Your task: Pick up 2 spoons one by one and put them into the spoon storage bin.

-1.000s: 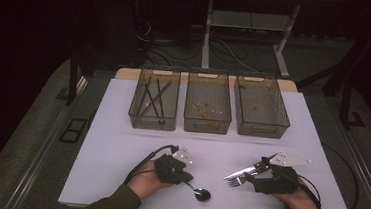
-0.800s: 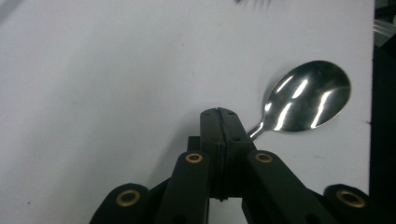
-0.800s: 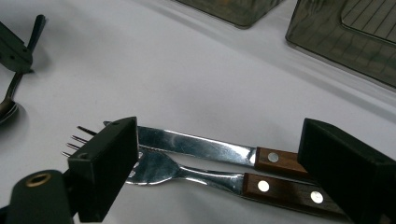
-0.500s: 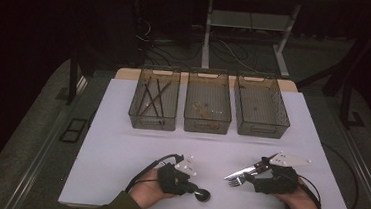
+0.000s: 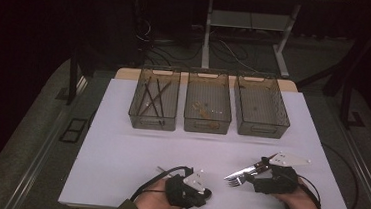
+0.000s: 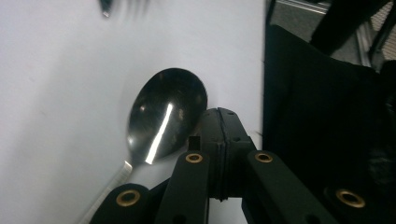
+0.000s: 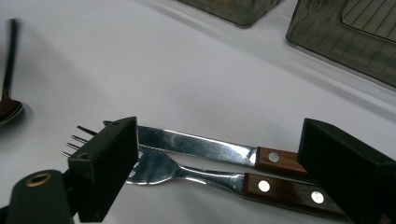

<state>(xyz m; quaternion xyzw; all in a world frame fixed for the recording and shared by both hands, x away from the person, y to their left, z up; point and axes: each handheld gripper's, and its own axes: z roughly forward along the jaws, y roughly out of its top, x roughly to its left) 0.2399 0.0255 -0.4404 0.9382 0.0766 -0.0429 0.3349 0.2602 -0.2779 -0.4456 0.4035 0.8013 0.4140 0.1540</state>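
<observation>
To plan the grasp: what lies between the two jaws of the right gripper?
A knife and a fork lie side by side on the table, in the right gripper view.

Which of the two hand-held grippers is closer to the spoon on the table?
The left. The left gripper, jaws shut, sits right beside the spoon, bowl next to its tips. The right gripper is farther off, jaws open around a fork and knife.
</observation>
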